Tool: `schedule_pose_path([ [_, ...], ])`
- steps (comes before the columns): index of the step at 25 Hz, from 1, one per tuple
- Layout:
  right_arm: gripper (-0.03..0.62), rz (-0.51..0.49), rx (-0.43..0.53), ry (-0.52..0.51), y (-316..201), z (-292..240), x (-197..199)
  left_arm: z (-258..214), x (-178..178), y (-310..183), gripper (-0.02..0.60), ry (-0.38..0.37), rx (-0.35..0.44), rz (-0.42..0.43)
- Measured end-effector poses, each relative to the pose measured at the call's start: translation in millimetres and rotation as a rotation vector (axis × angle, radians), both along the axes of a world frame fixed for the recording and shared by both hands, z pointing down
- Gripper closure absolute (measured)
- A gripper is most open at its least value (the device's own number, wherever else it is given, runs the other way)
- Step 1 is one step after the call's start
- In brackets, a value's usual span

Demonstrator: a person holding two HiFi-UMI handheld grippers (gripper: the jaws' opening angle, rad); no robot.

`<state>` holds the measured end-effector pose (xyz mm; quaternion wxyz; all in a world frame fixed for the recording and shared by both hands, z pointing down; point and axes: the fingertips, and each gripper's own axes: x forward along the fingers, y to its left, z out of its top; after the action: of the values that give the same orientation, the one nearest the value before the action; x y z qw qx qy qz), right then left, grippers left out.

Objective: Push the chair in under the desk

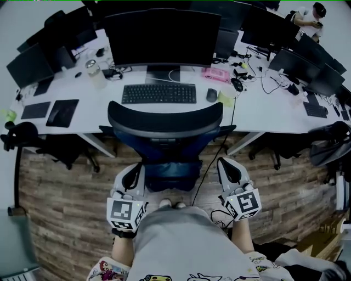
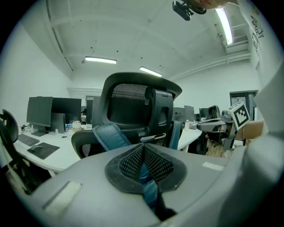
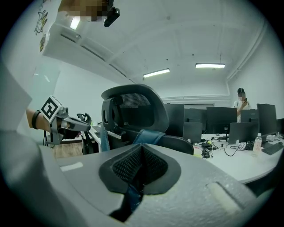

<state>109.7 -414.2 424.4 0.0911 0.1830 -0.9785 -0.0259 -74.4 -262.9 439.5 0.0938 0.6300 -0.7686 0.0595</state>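
Observation:
A black mesh-back office chair [image 1: 164, 118] with a blue seat stands at the white desk [image 1: 258, 112], its back toward me and its seat partly under the desk edge. My left gripper [image 1: 133, 171] is low beside the chair's left side, its jaws shut with nothing between them. My right gripper [image 1: 226, 164] is level with it on the chair's right side, also shut and empty. I cannot tell whether either tip touches the chair. In the left gripper view the chair's back [image 2: 133, 104] rises just beyond the shut left gripper [image 2: 143, 159]. In the right gripper view the chair [image 3: 133, 111] stands beyond the shut right gripper [image 3: 141, 162].
On the desk are a large monitor [image 1: 163, 38], a keyboard [image 1: 159, 93], a mouse [image 1: 211, 94] and a bottle [image 1: 94, 71]. A black cable [image 1: 211, 159] hangs from the desk to the wooden floor by the chair. Other chairs [image 1: 329, 140] flank the space. A person [image 1: 308, 16] stands far right.

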Motion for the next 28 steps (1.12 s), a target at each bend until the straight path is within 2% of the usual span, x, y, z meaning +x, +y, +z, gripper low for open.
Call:
schedule_pose_path([
  [12, 0.593, -0.026, -0.013, -0.001, 1.6, 0.4, -4.8, -6.3, -3.0, -3.3, 0.569, -0.007, 0.015, -0.004],
  [28, 0.593, -0.009, -0.025, -0.007, 0.5, 2.3, -2.9, -4.6, -7.0, -4.7, 0.569, -0.009, 0.010, -0.010],
])
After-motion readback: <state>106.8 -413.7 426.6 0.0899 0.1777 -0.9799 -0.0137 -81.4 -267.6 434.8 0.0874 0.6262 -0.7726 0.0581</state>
